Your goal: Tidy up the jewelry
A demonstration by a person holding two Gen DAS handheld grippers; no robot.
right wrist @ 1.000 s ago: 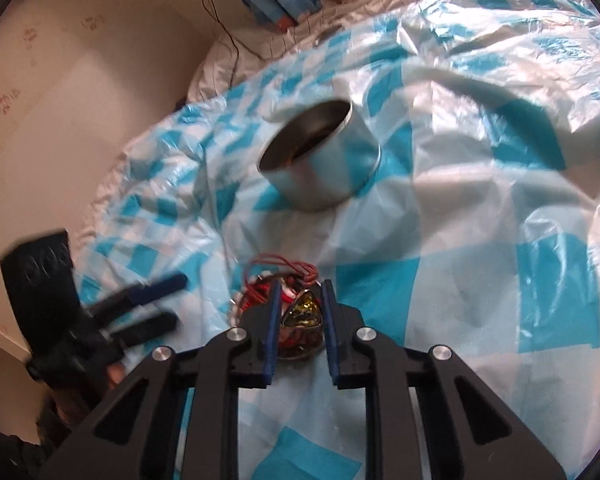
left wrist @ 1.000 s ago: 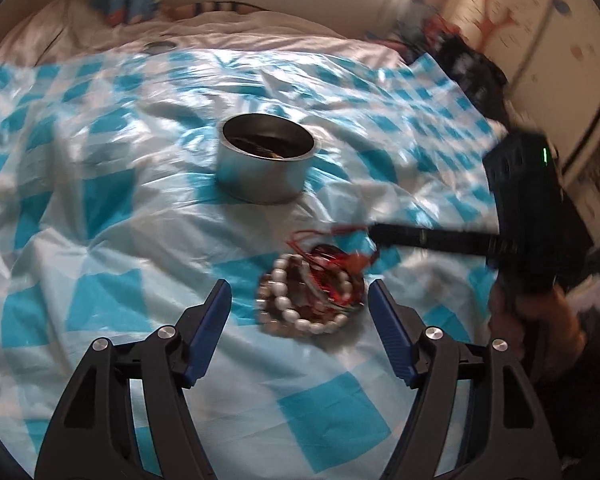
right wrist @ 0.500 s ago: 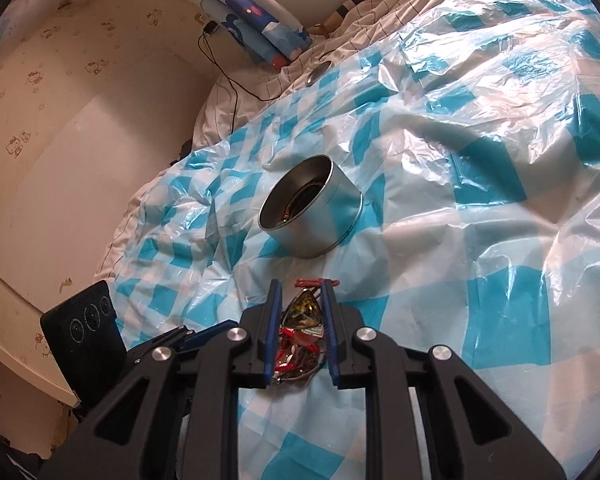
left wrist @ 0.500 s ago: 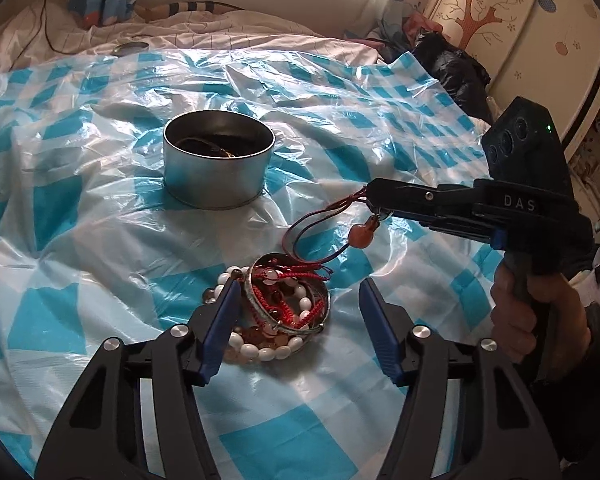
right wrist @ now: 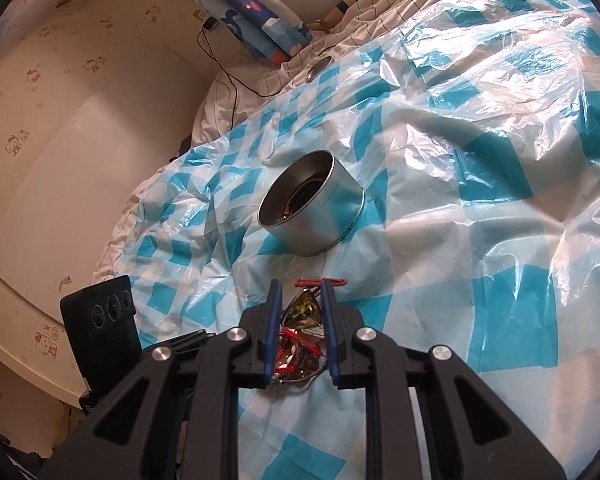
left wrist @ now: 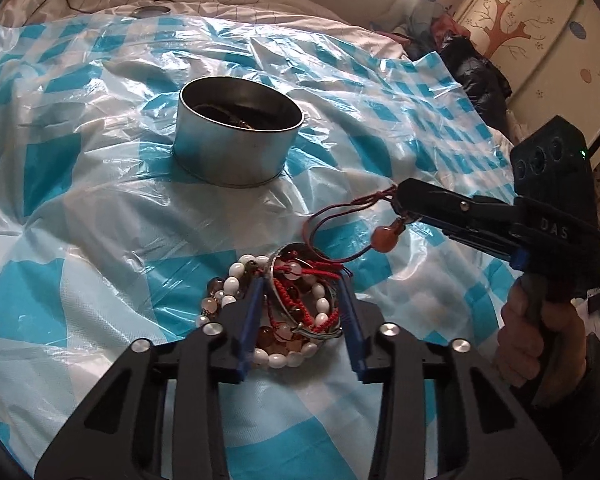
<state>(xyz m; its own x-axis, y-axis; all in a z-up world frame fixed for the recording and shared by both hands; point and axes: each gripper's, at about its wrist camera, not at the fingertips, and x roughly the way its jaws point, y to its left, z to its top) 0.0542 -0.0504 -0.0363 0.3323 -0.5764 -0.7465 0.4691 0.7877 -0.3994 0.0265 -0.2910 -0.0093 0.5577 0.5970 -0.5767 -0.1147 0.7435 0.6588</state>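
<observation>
A pile of bracelets (left wrist: pixel 296 304) lies on the checked sheet: white beads, red cords and a silver bangle. My left gripper (left wrist: pixel 302 312) straddles the pile, and its jaws are closing with the bangle and red cords between them. To the right, my right gripper (left wrist: pixel 400 204) is shut on a dark red cord necklace (left wrist: pixel 332 216), whose orange bead (left wrist: pixel 382 236) hangs below the tips. In the right wrist view the cord (right wrist: pixel 320 281) and a yellow-green pendant (right wrist: pixel 304 308) sit between my right gripper's (right wrist: pixel 300 304) blue pads. A round metal tin (left wrist: pixel 236 136) (right wrist: pixel 312 208) stands beyond, with dark items inside.
A crinkled blue-and-white plastic sheet (left wrist: pixel 80 240) covers the bed. A small round lid (left wrist: pixel 150 10) and a cable lie at the far edge. A black bag (left wrist: pixel 476 76) and a cabinet with a painted tree (left wrist: pixel 520 20) stand at the right. A hand (left wrist: pixel 528 332) holds the right gripper.
My left gripper has come down over the bracelet pile and its jaws have narrowed around it. My right gripper has lifted the red cord up and away from the pile.
</observation>
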